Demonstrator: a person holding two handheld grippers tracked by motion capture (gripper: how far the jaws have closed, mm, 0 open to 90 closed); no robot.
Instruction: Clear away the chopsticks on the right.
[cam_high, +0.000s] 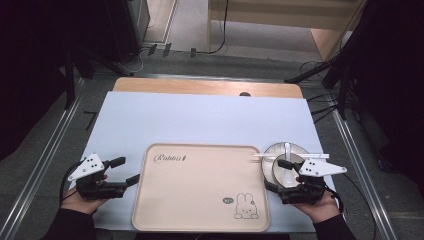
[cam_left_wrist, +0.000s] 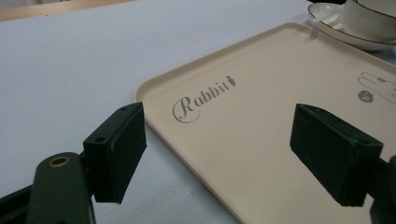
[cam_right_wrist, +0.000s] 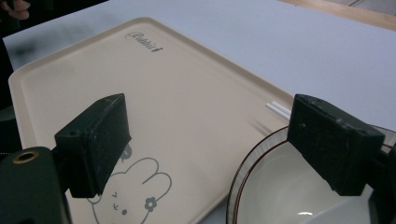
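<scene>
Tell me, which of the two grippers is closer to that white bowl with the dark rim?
Right. The right gripper hovers at the white dark-rimmed bowl, jaws apart; the left gripper sits across the beige tray.

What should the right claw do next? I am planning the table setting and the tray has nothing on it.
Probably ease the right claw forward and down toward the bowl: it is open, the bowl on its plate lies just beyond it, beside the beige tray, with white chopsticks across the top.
</scene>
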